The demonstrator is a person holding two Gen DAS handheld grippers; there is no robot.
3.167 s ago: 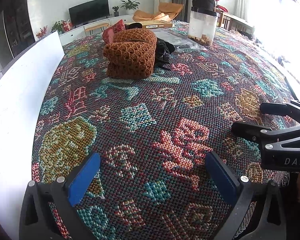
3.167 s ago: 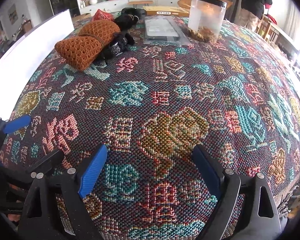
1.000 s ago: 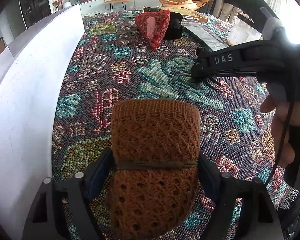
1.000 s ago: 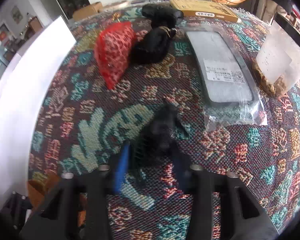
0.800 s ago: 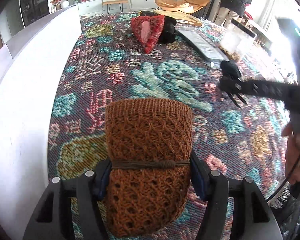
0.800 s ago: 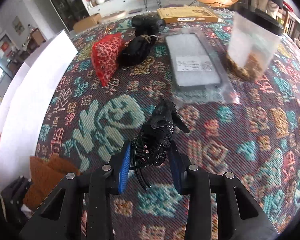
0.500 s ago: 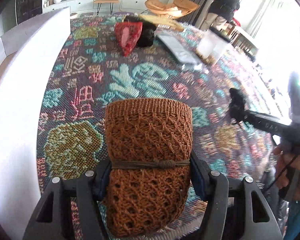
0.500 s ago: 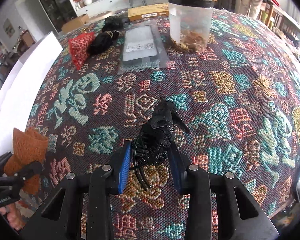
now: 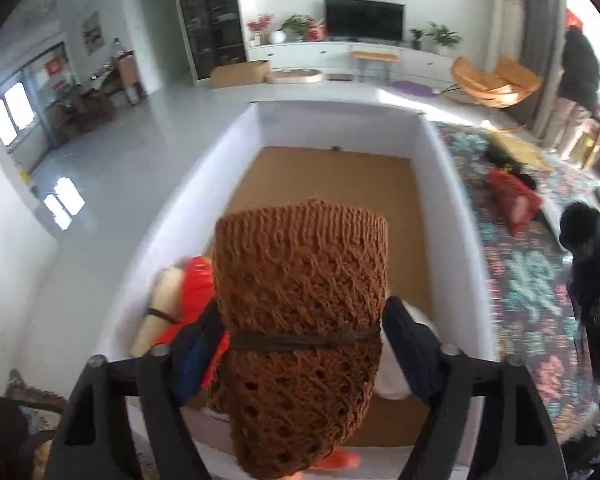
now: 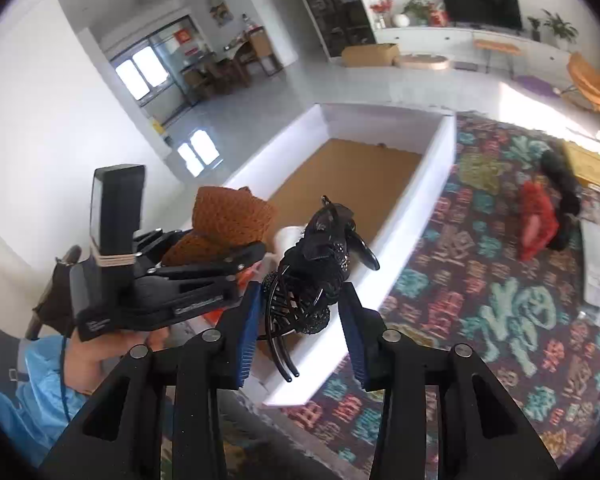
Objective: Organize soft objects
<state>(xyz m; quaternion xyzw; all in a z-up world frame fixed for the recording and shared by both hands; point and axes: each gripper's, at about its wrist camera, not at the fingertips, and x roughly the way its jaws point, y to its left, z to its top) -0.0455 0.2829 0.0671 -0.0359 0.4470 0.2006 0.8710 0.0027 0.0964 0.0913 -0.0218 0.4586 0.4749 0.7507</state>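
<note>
Left wrist view: the left gripper (image 9: pixel 300 344) is over the white box (image 9: pixel 452 216), with the brown knitted roll (image 9: pixel 300 300) between its fingers. Its jaws have just been opening; a gap shows at the right pad, so the roll appears released. A red item (image 9: pixel 196 292) and a cream roll (image 9: pixel 160 304) lie inside the box at its left wall. At the right edge, a black hair clip (image 9: pixel 588 264) hangs above the patterned tablecloth (image 9: pixel 520 280).

Right wrist view: the right gripper (image 10: pixel 300 316) has its jaws just opening, the black hair clip (image 10: pixel 312 272) between the pads, gaps on both sides, above the box's near corner. The left gripper (image 10: pixel 204 272) is to its left, also over the box (image 10: pixel 432 184).
</note>
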